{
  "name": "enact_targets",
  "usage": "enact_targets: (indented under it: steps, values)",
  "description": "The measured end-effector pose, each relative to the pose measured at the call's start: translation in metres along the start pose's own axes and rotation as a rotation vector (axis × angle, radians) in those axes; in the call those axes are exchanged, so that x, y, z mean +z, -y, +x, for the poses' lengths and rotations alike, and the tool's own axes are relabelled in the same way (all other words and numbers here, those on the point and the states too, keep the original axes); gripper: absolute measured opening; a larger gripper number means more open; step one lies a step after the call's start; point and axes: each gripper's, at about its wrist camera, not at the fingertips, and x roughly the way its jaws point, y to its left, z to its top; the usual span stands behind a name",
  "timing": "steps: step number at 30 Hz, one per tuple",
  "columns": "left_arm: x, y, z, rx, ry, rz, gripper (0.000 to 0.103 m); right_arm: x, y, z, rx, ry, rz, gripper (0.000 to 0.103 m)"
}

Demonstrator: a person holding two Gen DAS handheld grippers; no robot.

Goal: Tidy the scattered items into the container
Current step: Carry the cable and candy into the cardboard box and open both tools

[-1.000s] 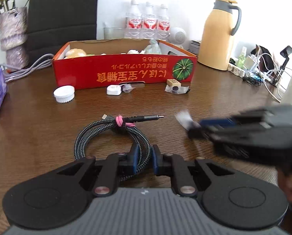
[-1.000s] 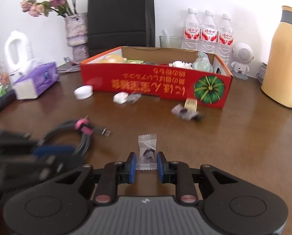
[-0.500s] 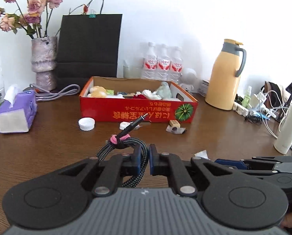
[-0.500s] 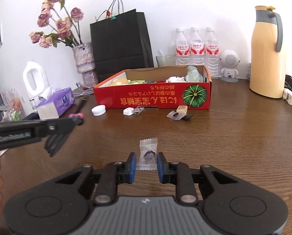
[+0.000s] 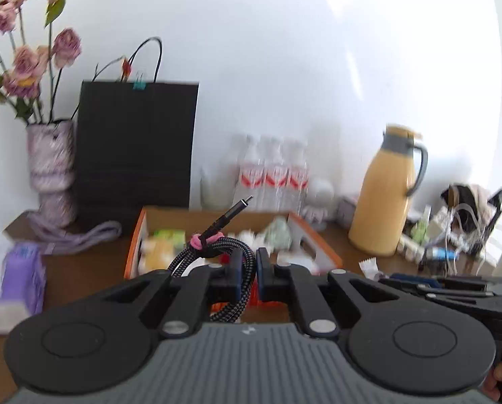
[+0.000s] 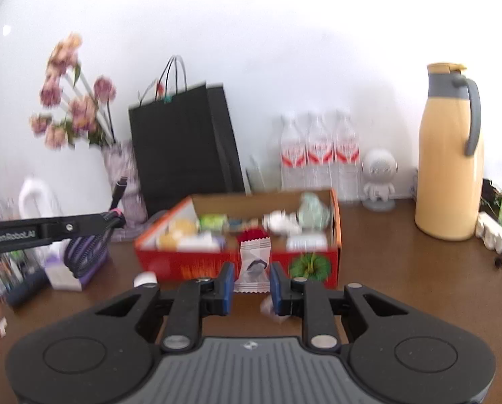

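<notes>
Left wrist view: left claw (image 5: 249, 271) clenched on a coiled braided cable (image 5: 217, 252), pink tie around the coil, plug end pointing up and away. Cable lifted clear of the bench (image 5: 82, 269), hanging in front of the red box (image 5: 321, 252). Box open at the top, already holding assorted small items, blurred here. Behind the box: 3 water bottles (image 5: 272, 178), a black paper bag (image 5: 136, 148), a vase of dried roses (image 5: 50, 168). A yellow jug (image 5: 382, 202) to the right, a purple tissue pack (image 5: 15, 279) to the left. At the right edge, right claw seen from the side, a white wrapper tip poking out of it.

Right wrist view: right claw (image 6: 251, 284) grasping a small white snack packet (image 6: 255, 262), pads pressed on both of its sides, packet upright. Packet raised off the bench (image 6: 402, 269), seen against the near wall of the red box (image 6: 318, 262). A white bottle cap (image 6: 145, 279) lying on the bench just in front of the box, at its left end. Another small wrapper, blurred, partly hidden behind the right pad. Left claw (image 6: 112, 220) at the left edge, seen side on, cable coil (image 6: 86, 252) dangling under it. Part of a hand at the far left edge.
</notes>
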Motion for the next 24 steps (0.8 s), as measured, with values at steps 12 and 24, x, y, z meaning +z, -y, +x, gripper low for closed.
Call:
enact_targets:
  steps: [12,24]
  values:
    - [0.034,-0.041,0.251,0.102,-0.339,0.118,0.009,0.101,0.035,0.220,-0.054,-0.308,-0.018,0.021]
    - [0.031,-0.069,0.263,0.051,-0.377,-0.006,0.034,0.070,0.047,0.302,-0.146,-0.512,0.015,0.039]
